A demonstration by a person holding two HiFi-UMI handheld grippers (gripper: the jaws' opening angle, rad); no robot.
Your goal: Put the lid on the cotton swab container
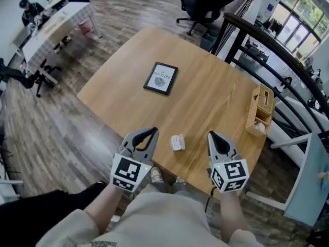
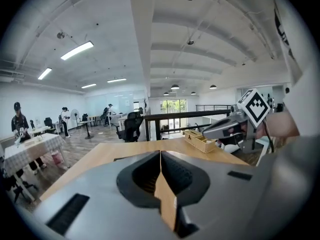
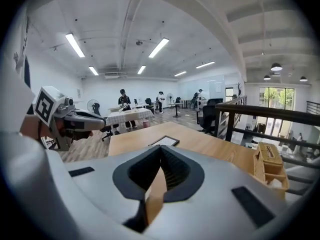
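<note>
Head view: two grippers flanking the cotton swab container, nothing held

Both the left gripper (image 1: 152, 133) and right gripper (image 1: 212, 135) have jaws pressed together and empty. They sit at the near edge of the desk (image 1: 205, 96), either side of the cotton swab container (image 1: 178, 142), likely a ready stance before reaching. The lid is too small to make out. A framed print (image 1: 161, 78) and wooden organiser (image 1: 259, 109) lie well apart, clear of the work.

flr: wood planks (image 1: 61, 112) | tbl: wood (image 1: 205, 96) | rail: blk (image 1: 267, 39) | ceil: strip lts (image 2: 76, 50) | windows (image 1: 300, 30) far rt
</note>
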